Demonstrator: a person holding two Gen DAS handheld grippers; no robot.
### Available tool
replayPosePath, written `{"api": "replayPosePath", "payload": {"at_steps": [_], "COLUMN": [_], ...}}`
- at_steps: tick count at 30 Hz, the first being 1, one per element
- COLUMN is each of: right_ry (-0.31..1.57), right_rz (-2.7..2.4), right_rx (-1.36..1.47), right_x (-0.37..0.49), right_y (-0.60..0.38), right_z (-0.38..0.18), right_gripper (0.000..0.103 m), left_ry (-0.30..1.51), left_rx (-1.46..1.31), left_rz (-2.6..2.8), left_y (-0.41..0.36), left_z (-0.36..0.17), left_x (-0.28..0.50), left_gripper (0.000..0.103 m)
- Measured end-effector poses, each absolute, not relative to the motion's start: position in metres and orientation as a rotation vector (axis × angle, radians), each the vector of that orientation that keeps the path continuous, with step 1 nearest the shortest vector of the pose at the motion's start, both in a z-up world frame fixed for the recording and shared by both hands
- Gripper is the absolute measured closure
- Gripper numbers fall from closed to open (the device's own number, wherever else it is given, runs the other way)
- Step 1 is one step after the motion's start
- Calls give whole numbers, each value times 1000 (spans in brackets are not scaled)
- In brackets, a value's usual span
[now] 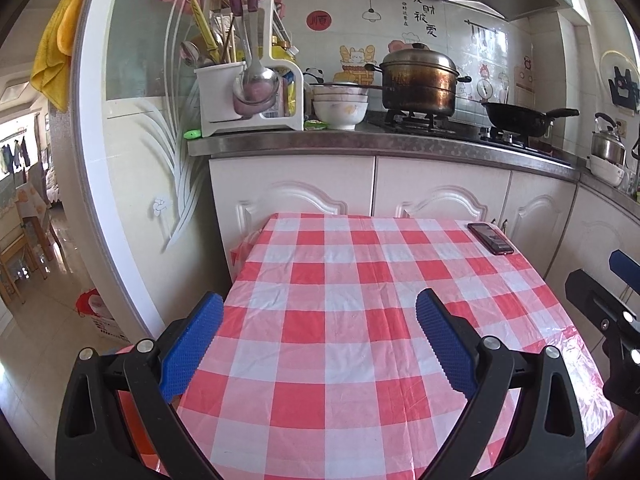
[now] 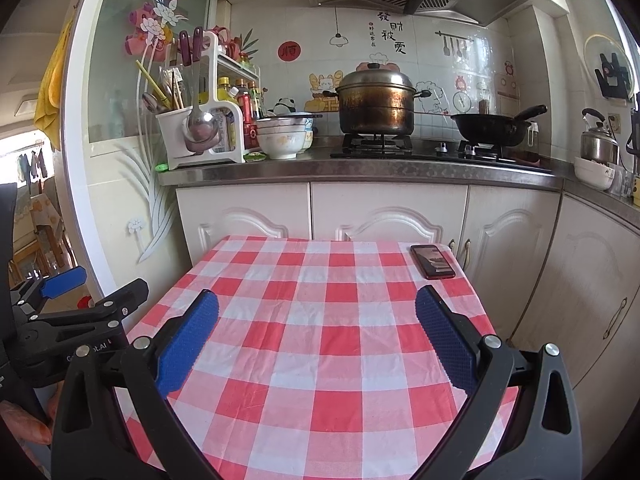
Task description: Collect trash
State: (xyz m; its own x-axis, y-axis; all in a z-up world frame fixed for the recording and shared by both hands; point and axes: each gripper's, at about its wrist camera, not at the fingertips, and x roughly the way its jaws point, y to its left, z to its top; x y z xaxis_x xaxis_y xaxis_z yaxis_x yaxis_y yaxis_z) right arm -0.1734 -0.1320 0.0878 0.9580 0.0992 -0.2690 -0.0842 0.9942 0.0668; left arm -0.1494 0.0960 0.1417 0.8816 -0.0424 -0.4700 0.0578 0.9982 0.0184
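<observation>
Table, checked cloth: bare apart from one item. Left gripper and right gripper: jaws spread wide, empty, held over near edge. Phone, far right corner (not trash): risk of mistaken pickup. Trash: none visible; location cannot be told.

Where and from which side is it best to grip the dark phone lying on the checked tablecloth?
The dark phone with a red edge lies flat at the far right corner of the red-and-white checked tablecloth. Probably grip across its two long edges from above, the open right gripper coming from the near side; its flat pose leaves only thin edges.
</observation>
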Motion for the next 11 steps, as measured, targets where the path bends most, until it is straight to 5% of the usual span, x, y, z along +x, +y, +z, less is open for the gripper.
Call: {"api": "replayPosePath", "payload": {"at_steps": [11], "right_ry": [445], "right_rz": [88], "right_rx": [111], "right_x": [-123], "right_y": [-154], "right_z": [39], "right_gripper": [4], "left_ry": [726], "left_rx": [8], "left_rz": [-34], "left_y": [80], "left_z": [77], "left_x": [-97], "left_gripper": [7]}}
